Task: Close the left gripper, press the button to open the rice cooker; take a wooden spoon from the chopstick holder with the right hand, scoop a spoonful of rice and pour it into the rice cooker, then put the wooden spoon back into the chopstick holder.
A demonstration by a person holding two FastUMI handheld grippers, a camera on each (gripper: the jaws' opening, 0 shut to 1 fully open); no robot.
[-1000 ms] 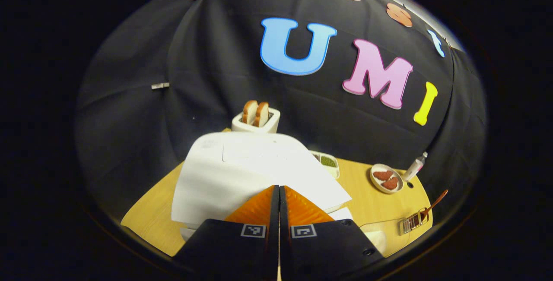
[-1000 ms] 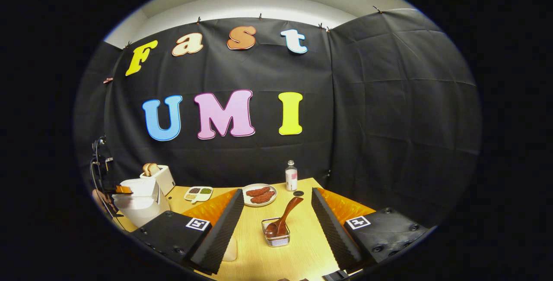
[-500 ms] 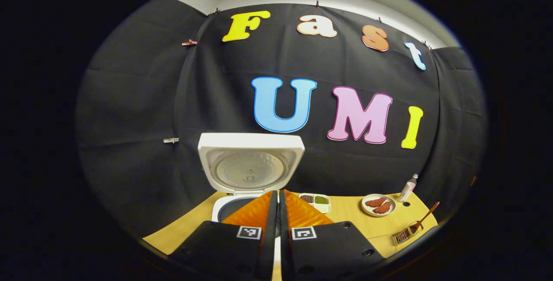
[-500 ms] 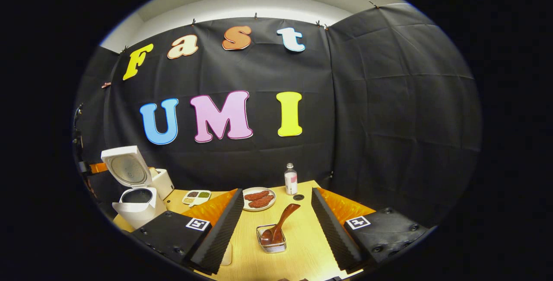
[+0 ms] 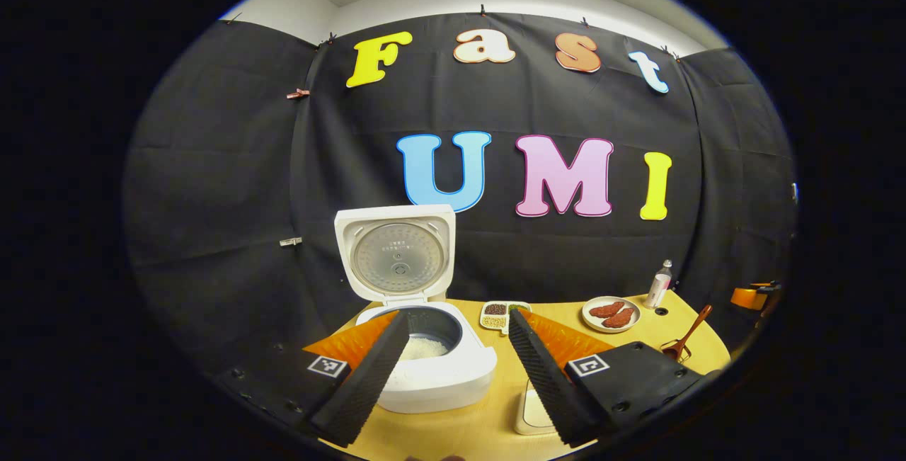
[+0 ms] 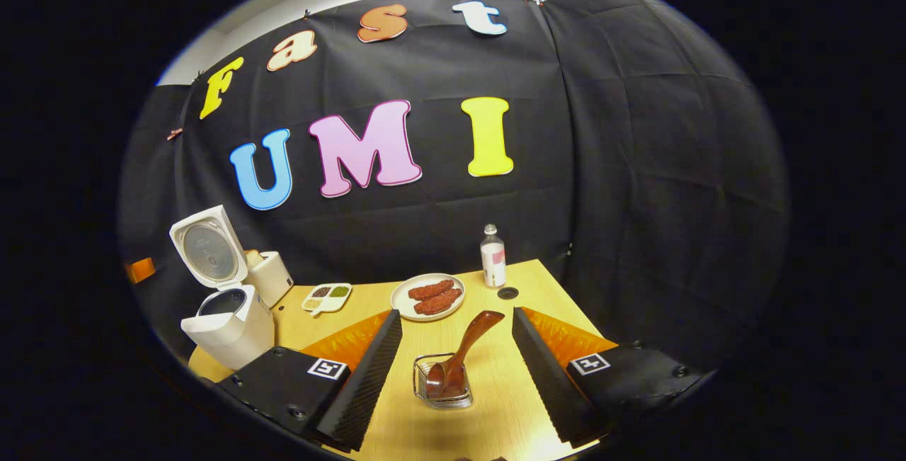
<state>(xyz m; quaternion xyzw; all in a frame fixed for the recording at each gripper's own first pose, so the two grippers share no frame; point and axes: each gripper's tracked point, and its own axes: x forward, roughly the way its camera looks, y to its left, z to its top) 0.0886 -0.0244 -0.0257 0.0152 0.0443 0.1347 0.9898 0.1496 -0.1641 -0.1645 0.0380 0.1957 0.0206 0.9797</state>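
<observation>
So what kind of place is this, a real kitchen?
More likely a mock kitchen staged in a booth: black cloth walls surround one wooden table set with a rice cooker, a toaster, a plate of food and a wooden spoon in a wire holder.

Toaster [image 6: 269, 277] half hidden behind rice cooker [image 6: 226, 323].

So on the light wooden table [image 6: 495, 404] there's a round white plate [image 6: 427, 297] with two reddish-brown meat pieces [image 6: 433, 292] on it, and just behind that a small clear bottle with a pink label [image 6: 492, 257]. A white divided dish of dark, green and pale grains [image 6: 326, 296] sits further left. A white toaster [image 6: 270, 277] stands back by the wall.
</observation>
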